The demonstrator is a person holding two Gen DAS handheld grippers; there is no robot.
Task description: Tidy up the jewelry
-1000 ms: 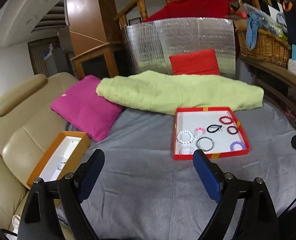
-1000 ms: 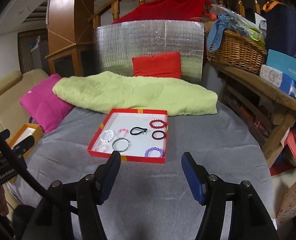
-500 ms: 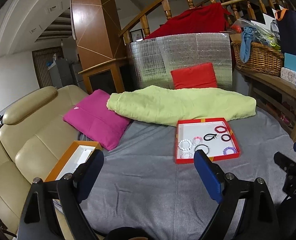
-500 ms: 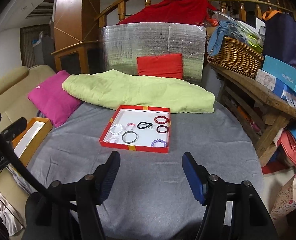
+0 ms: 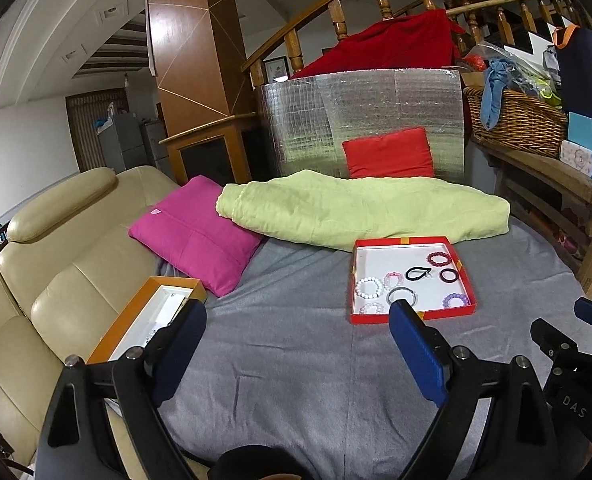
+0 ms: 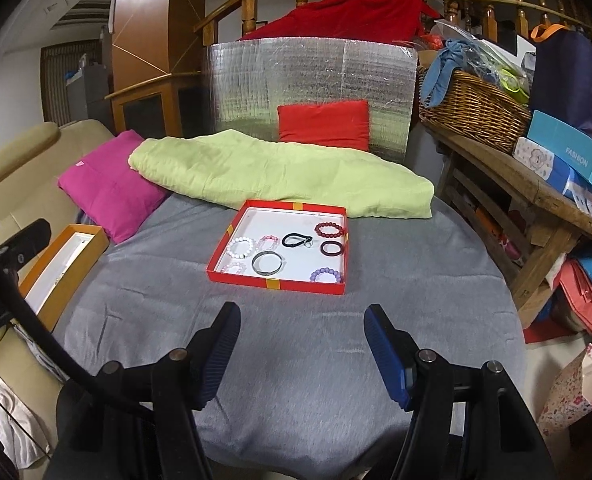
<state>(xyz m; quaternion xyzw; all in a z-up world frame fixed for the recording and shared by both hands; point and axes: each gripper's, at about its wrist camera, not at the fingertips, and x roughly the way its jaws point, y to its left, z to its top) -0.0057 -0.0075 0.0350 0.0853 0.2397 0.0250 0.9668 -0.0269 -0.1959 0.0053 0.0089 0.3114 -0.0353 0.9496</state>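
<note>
A red tray (image 6: 276, 283) with a white floor lies on the grey cloth and holds several bracelets: a white bead one (image 6: 241, 247), a silver bangle (image 6: 268, 262), a black loop (image 6: 296, 240), a red bead one (image 6: 329, 229), a purple one (image 6: 326, 276). The tray also shows in the left wrist view (image 5: 411, 316). An orange box (image 5: 152, 312) with a white inside lies at the left on the sofa edge; it also shows in the right wrist view (image 6: 62, 268). My left gripper (image 5: 297, 338) and right gripper (image 6: 301, 344) are open, empty, well short of the tray.
A pink cushion (image 6: 108, 188), a green quilt (image 6: 280, 172) and a red cushion (image 6: 323, 124) lie behind the tray. A beige sofa (image 5: 48, 264) is on the left. A wooden bench (image 6: 535, 200) with a wicker basket (image 6: 471, 112) and boxes stands on the right.
Both grippers have pulled back and up from the tray, so it looks smaller and farther. Both stay open. Nothing on the cloth has moved.
</note>
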